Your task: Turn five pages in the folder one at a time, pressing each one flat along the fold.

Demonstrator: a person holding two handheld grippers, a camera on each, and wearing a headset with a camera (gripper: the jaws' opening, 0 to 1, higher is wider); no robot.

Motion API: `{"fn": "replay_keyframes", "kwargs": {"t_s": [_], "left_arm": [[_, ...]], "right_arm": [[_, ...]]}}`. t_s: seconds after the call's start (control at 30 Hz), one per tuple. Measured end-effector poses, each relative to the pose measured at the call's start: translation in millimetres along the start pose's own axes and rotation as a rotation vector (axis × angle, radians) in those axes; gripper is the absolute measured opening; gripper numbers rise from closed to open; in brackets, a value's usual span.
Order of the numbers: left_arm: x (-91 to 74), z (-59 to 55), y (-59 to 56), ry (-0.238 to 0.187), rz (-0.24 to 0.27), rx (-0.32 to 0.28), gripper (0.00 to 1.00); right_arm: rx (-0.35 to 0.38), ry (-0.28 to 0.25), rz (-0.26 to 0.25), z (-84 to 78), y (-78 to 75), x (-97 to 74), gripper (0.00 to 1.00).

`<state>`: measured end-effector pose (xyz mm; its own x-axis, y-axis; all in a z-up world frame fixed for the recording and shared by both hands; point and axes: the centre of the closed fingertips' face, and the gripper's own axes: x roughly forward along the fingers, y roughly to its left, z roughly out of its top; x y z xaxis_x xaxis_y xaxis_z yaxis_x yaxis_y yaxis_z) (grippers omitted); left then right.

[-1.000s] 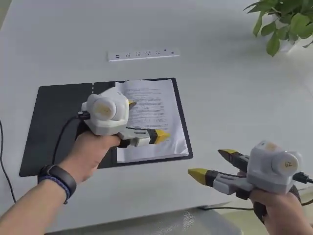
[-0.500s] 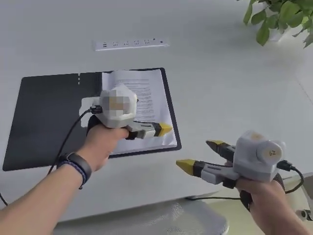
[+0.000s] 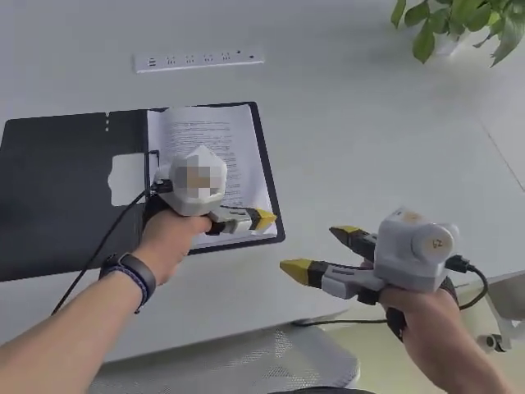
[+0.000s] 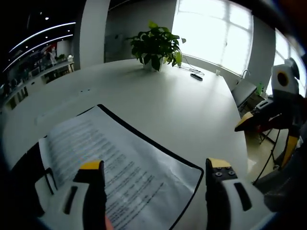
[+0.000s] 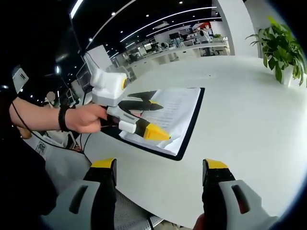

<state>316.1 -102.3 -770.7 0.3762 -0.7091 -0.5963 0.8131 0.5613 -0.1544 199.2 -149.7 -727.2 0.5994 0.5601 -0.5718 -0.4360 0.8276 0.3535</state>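
The black folder (image 3: 57,189) lies open on the white table, with a printed page (image 3: 209,148) on its right half. My left gripper (image 3: 256,215) hovers over the page's lower right corner, jaws pointing right. In the left gripper view the left gripper (image 4: 154,165) is open, with the page (image 4: 120,163) below and nothing between the jaws. My right gripper (image 3: 320,250) is held off the table's near edge, right of the folder, open and pointing left. In the right gripper view the right gripper (image 5: 159,164) is open, facing the left gripper (image 5: 139,120) and the folder (image 5: 187,129).
A white power strip (image 3: 199,59) lies behind the folder. A potted plant (image 3: 459,20) stands at the far right corner. A chair back (image 3: 271,361) sits below the table's near edge. Cables trail from both grippers.
The head camera has moved, so the whole picture has slid left. The left gripper stays over the page's lower right corner. The right gripper stays open near the table edge.
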Motion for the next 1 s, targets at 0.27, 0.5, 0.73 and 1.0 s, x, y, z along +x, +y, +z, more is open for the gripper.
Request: {"fn": "replay_keyframes", "kwargs": {"t_s": [0.27, 0.5, 0.73, 1.0], "left_arm": [[12.6, -21.1, -2.1, 0.066, 0.036, 0.041, 0.87], [17.1, -27.7, 6.3, 0.087, 0.069, 0.078, 0.84], [19.6, -30.8, 11.8, 0.088, 0.081, 0.104, 0.80], [17.9, -32.5, 16.0, 0.076, 0.082, 0.101, 0.74]], "right_arm": [[0.000, 0.008, 0.013, 0.0, -1.9, 2.5, 0.72], [-0.004, 0.007, 0.026, 5.7, -5.0, 6.5, 0.72], [-0.013, 0.013, 0.043, 9.8, -7.3, 14.6, 0.71], [-0.016, 0.011, 0.061, 17.3, -11.8, 26.7, 0.70]]}}
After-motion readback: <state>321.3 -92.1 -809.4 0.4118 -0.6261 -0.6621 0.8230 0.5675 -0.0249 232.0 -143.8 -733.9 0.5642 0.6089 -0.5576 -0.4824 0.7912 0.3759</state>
